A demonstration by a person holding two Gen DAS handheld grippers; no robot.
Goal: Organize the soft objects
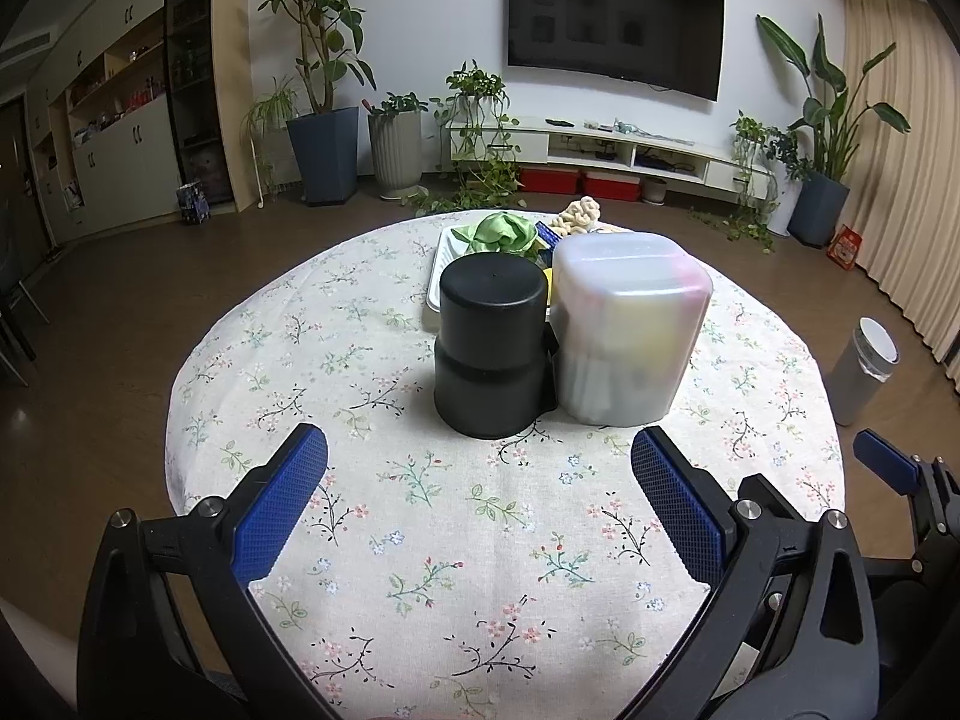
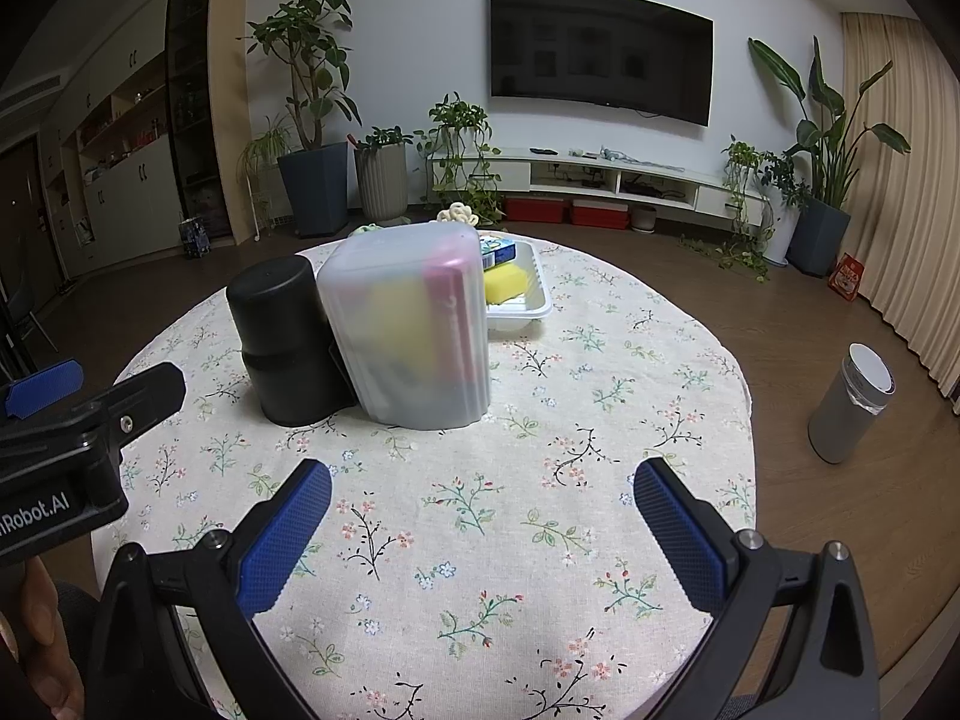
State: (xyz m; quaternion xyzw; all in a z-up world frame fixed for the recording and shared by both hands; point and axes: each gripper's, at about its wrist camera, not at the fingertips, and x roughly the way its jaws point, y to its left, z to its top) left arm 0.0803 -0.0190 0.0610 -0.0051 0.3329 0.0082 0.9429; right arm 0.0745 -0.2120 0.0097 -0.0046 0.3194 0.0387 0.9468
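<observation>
Both grippers agape, empty: left gripper (image 1: 480,498), right gripper (image 2: 483,528). Soft items in white tray (image 2: 536,300) far side, behind translucent box (image 2: 414,324); right gripper probably nearer.

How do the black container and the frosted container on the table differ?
The black container is opaque and round, with a band around its middle; the frosted container is translucent and boxier, showing yellow and pink shapes inside. The frosted one stands taller. Both rest closed-end up on the floral tablecloth, side by side, in front of the white tray.
</observation>
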